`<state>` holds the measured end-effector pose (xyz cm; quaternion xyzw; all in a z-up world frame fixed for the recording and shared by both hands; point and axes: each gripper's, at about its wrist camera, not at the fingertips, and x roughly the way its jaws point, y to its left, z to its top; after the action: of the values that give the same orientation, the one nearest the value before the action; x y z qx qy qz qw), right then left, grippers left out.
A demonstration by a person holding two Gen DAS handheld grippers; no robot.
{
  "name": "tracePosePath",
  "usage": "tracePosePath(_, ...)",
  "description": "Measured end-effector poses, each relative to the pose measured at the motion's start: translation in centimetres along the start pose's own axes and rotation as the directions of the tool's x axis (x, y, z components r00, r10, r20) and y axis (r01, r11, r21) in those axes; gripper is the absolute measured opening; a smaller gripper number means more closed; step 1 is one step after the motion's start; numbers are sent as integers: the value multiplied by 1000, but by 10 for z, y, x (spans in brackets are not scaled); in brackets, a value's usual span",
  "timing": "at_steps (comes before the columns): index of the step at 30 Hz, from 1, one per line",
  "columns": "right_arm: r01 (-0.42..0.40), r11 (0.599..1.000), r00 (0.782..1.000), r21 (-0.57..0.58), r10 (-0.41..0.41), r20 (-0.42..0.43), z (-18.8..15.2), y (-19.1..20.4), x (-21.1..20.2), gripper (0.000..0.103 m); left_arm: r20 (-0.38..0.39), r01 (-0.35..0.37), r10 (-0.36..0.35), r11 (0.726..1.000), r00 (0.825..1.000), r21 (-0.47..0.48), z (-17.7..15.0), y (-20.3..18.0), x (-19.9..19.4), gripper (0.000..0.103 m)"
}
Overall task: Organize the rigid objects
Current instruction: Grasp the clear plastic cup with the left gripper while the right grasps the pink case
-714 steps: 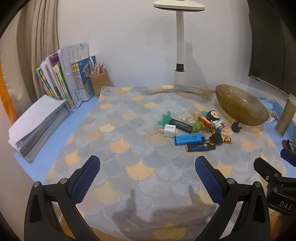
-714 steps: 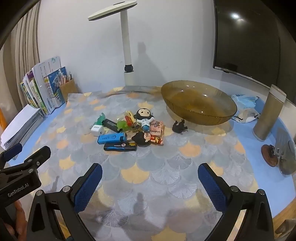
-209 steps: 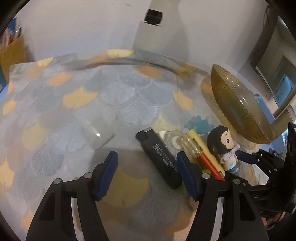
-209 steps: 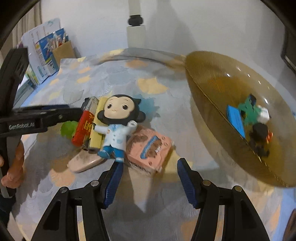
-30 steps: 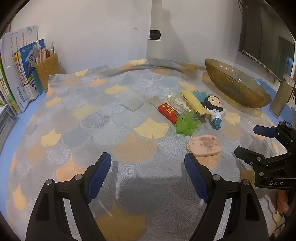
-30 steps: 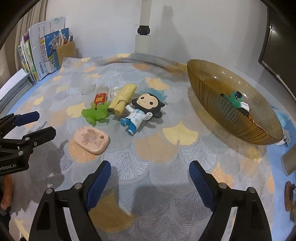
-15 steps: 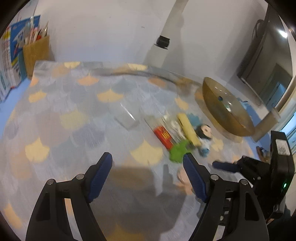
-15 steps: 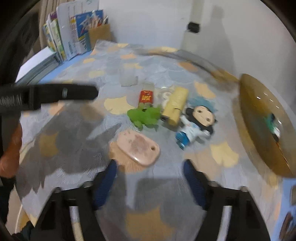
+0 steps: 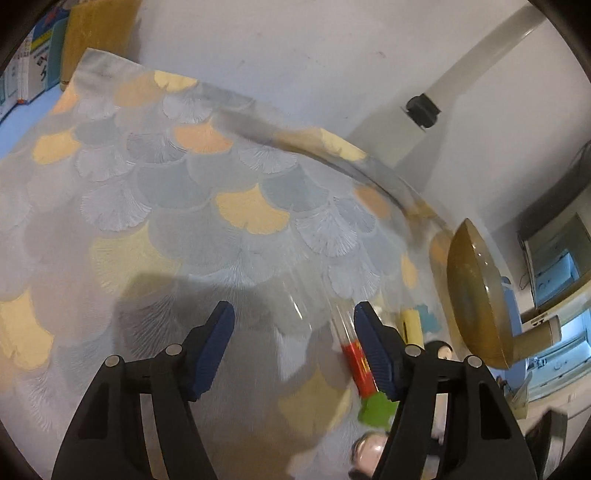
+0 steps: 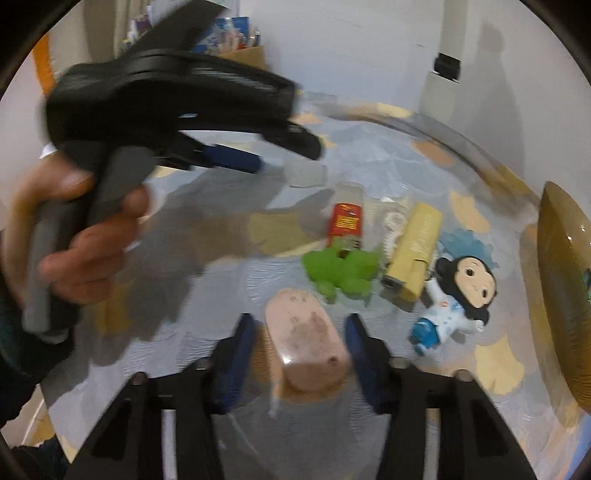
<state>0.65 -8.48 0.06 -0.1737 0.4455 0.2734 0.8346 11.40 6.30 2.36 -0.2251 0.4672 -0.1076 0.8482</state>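
Note:
My right gripper (image 10: 301, 334) is open, its fingers on either side of the pink oval block (image 10: 306, 338) on the patterned cloth, not closed on it. Beyond lie a green toy (image 10: 341, 271), a red lighter (image 10: 345, 221), a yellow block (image 10: 415, 243) and a black-haired doll (image 10: 458, 295). My left gripper (image 9: 293, 332) is open low over the cloth around a clear flat plastic piece (image 9: 295, 302); the red lighter (image 9: 360, 363) lies by its right finger. The left gripper (image 10: 288, 147) also shows in the right wrist view. The amber bowl (image 9: 476, 295) stands at the right.
A white lamp post (image 10: 443, 79) stands at the back wall. Books and a pen holder (image 9: 96, 33) stand at the back left. The bowl's rim (image 10: 561, 280) is close on the right of the toys.
Both grippers have dropped down and forward to the toys. The right one now straddles the pink block; the left one has come down over the clear plastic piece.

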Motion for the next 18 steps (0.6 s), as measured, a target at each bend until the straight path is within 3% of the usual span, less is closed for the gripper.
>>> tracePosePath(1, 2, 1000, 1000, -10, -2, 5, -1, 2, -1, 36, 10, -27, 27, 1000, 1000, 15, 1, -4, 2, 63)
tracePosePath(4, 7, 999, 1000, -33, -6, 10, -4, 10, -4, 36, 33, -104, 102, 993, 994, 54, 4, -19, 7, 63)
tracePosePath(5, 1, 999, 1000, -32, -1, 8, -6, 12, -6, 36, 33, -107, 106, 993, 994, 54, 7, -21, 10, 60)
tracePosePath(6, -7, 999, 1000, -35, 7, 7, -8, 15, -8, 36, 29, -109, 107, 993, 994, 51, 8, -23, 14, 45)
tracePosePath(7, -9, 999, 1000, -38, 9, 5, -11, 18, -10, 36, 21, -117, 116, 992, 993, 49, 9, -24, 19, 39)
tracePosePath(10, -2, 999, 1000, -45, 2, 3, -20, 23, -19, 36, 23, -128, 127, 990, 992, 57, 9, -25, 23, 38)
tracePosePath(12, 11, 998, 1000, -58, -10, 6, -27, 27, -24, 36, 47, -175, 173, 983, 984, 50, 5, -26, 17, 37)
tracePosePath(18, 37, 998, 999, -49, -36, 23, -53, 31, -45, 36, 150, -196, 176, 971, 973, 136, -31, -39, -33, 37)
